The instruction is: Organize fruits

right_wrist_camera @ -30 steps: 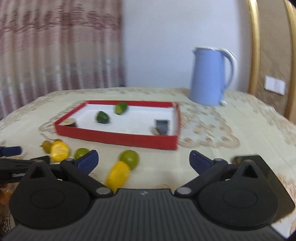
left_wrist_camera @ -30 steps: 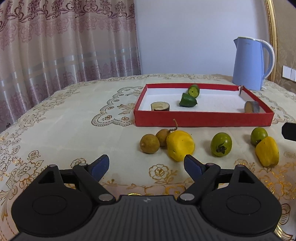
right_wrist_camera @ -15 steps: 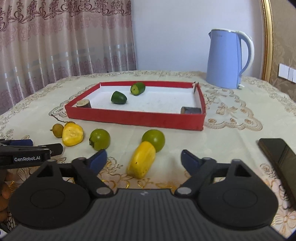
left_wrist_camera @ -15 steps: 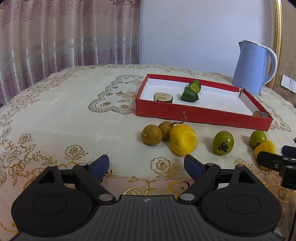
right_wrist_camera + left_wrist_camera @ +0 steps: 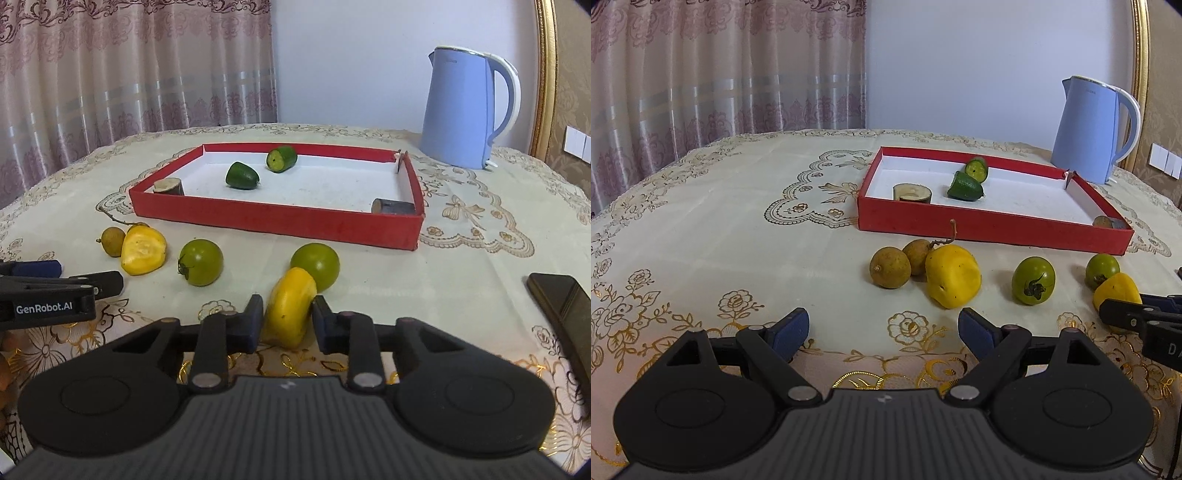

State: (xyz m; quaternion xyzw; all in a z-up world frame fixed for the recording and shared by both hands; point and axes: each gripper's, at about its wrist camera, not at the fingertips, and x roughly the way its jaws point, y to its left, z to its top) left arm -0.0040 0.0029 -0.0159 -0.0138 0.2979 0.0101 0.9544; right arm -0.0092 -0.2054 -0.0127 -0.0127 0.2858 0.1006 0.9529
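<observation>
My right gripper (image 5: pixel 287 324) is shut on a yellow fruit piece (image 5: pixel 290 307) that lies on the tablecloth, its blue pads pressing both sides. A green tomato (image 5: pixel 316 265) touches that piece from behind; another green tomato (image 5: pixel 201 261) lies to the left. A second yellow piece (image 5: pixel 953 276) lies beside two brown longans (image 5: pixel 890 266) ahead of my left gripper (image 5: pixel 883 328), which is open over bare cloth. The red tray (image 5: pixel 280 219) holds two green cucumber pieces (image 5: pixel 242 175) and brown pieces in its corners. The right gripper's fingers (image 5: pixel 1126 320) show at the right edge of the left wrist view.
A blue electric kettle (image 5: pixel 467 109) stands behind the tray at the right. A dark phone (image 5: pixel 565 301) lies on the cloth to the right of my right gripper. Curtains hang behind the table on the left.
The right gripper came down and forward over the yellow piece and closed on it. The left gripper stays open in about the same place.
</observation>
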